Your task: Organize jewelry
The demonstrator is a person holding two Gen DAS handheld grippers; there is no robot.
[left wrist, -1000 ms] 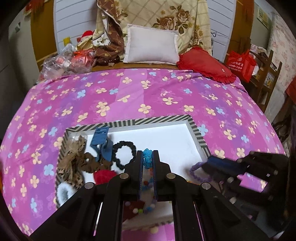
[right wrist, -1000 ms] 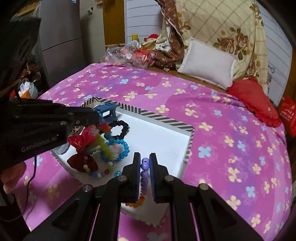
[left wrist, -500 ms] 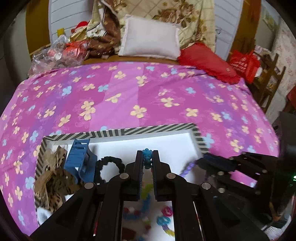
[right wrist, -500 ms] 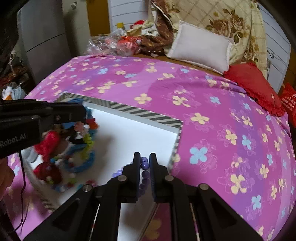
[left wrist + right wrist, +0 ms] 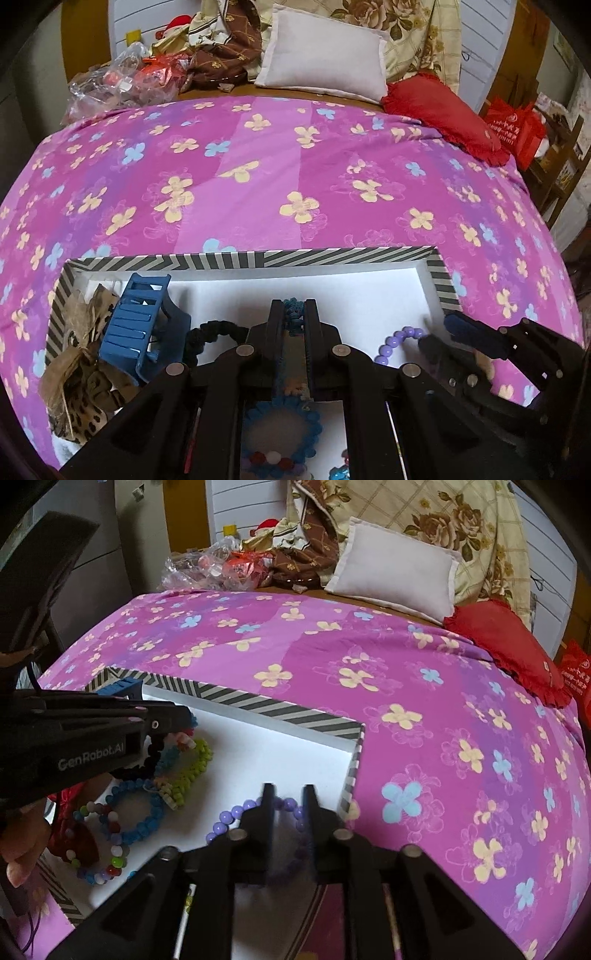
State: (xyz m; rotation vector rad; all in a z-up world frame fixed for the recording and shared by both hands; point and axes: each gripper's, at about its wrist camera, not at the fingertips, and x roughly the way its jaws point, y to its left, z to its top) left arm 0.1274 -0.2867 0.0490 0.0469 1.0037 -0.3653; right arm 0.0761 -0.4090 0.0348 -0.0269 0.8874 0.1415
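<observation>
We see a purple bead bracelet (image 5: 251, 812) lying on the white floor of a shallow box (image 5: 258, 705) with a black-and-white striped rim, which sits on a bed under a pink flowered cover (image 5: 406, 686). The right gripper (image 5: 289, 794) tilts down over the box's near right corner; its fingers (image 5: 267, 805) have just been opening and now stand apart, the beads running between them with no pad pressing on them. The left gripper (image 5: 294, 314) also points down into the box, its fingers (image 5: 276, 321) together and clamped on a blue braided band (image 5: 293, 308). The left wrist view alone shows a blue hair claw (image 5: 136, 325), a black scrunchie (image 5: 214, 332) and a leopard-print bow (image 5: 81, 354) at the box's left end. The right wrist view alone shows a green bead bracelet (image 5: 195, 768), a blue bead ring (image 5: 144, 823) and a multicoloured bead string (image 5: 107, 860) below the left gripper, and part of a hand (image 5: 18, 849) at the left edge.
</observation>
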